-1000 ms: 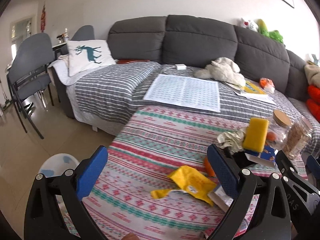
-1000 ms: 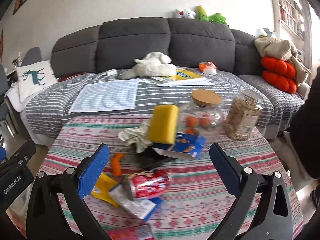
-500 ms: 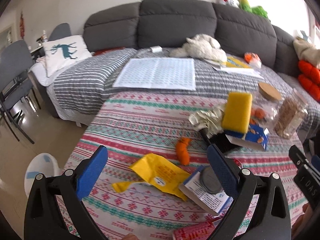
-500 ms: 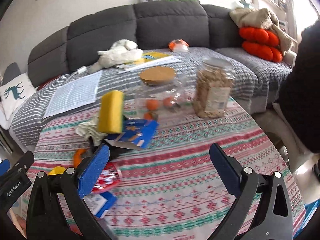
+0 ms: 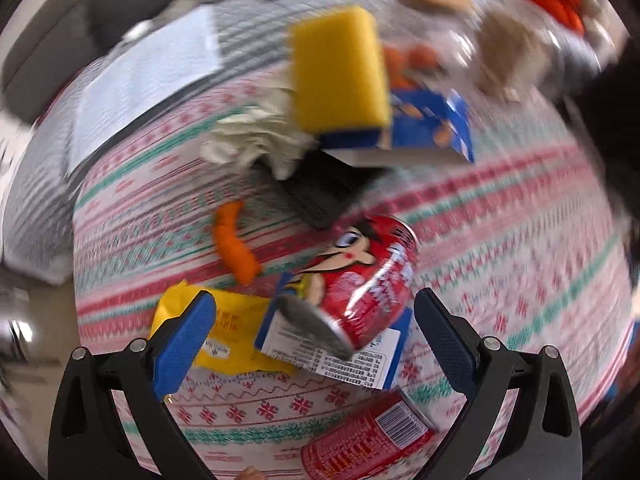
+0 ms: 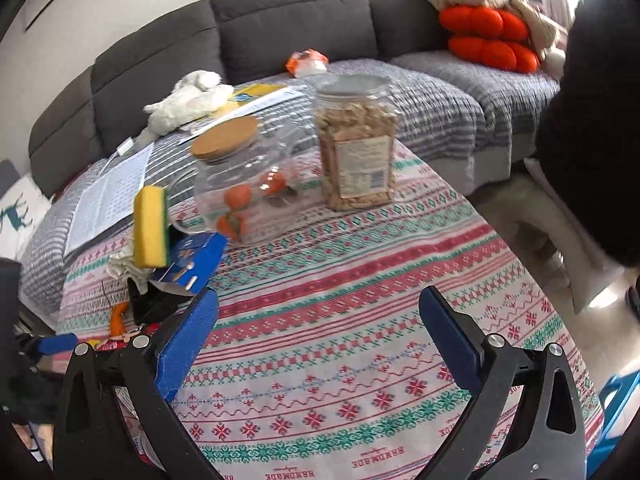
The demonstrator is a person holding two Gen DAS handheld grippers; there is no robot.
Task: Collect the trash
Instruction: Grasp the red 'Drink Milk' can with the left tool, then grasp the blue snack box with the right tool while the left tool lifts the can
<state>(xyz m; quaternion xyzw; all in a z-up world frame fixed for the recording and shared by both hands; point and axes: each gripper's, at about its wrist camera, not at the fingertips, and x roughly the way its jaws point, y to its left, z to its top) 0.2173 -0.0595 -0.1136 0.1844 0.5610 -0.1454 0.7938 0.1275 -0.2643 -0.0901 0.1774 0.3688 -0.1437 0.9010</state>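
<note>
My left gripper [image 5: 316, 332] is open just above the trash pile on the patterned tablecloth [image 5: 520, 280]. A red can [image 5: 360, 284] lies on its side between the fingers, on a blue and white packet [image 5: 352, 360]. A yellow wrapper [image 5: 224, 336] lies by the left finger, an orange peel [image 5: 236, 248] beyond it, and a red packet [image 5: 368, 444] below. Further off are crumpled tissue [image 5: 260, 140], a black object [image 5: 324, 192], a yellow sponge [image 5: 340, 68] and a blue box [image 5: 432, 128]. My right gripper [image 6: 320, 328] is open and empty over bare cloth.
A glass jar with a cork lid [image 6: 244, 180] and a clear jar of snacks [image 6: 356, 144] stand at the table's far side. The grey sofa [image 6: 280, 28] with papers, a plush toy and orange cushions lies behind. The left wrist view is motion-blurred.
My left gripper has swung down and in over the trash pile, so the red can now sits between its fingers. My right gripper has turned right, away from the pile.
</note>
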